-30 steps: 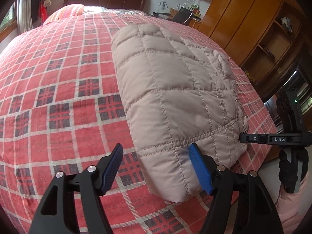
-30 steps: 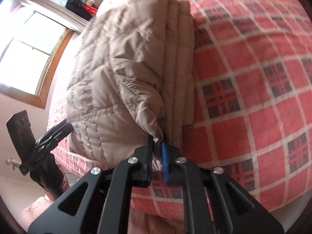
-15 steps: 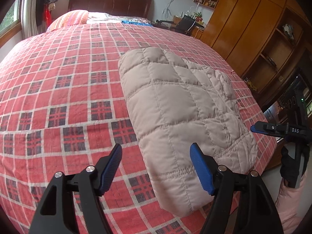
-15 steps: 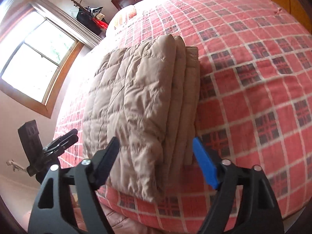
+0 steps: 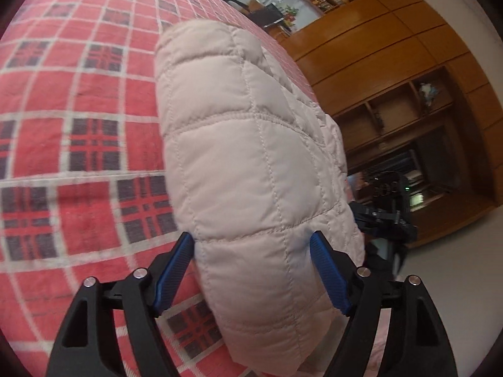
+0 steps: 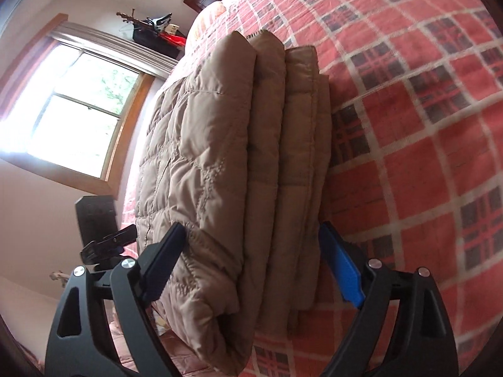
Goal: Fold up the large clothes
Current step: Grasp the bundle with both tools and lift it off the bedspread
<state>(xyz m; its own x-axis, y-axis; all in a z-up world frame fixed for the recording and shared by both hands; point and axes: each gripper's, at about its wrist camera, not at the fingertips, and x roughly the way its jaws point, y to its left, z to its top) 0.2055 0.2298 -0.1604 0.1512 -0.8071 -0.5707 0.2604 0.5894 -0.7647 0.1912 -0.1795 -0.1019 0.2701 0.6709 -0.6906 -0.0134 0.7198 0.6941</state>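
Beige quilted padding fills the gap between my fingers in both views: the jacket (image 5: 251,157) lies folded into a thick bundle on the red checked bedspread (image 5: 78,110), near the bed's edge. I judge the folding itself to be nearly done, since the right wrist view shows several layers stacked flat on one another, edges roughly aligned.

My left gripper (image 5: 251,273) is spread wide, its blue pads either side of the near end of the bundle. The pad at nine o'clock sits against the jacket's left flank; the pad at three o'clock lies over the padding near its right side. Neither squeezes the fabric, so I call this hand released. From here the bundle runs away toward twelve o'clock, and my other gripper shows at about three o'clock past its right edge.

My right gripper (image 6: 251,270) is likewise wide apart and grasping nothing. It straddles the layered side of the jacket (image 6: 235,157), the dark finger at nine o'clock touching the puffy top layer, the blue pad at three o'clock just beside the lowest layer where it meets the bedspread (image 6: 424,125).

I hold both this way, I think, to bracket the bundle from two sides, ready to square it up or lift it whole.
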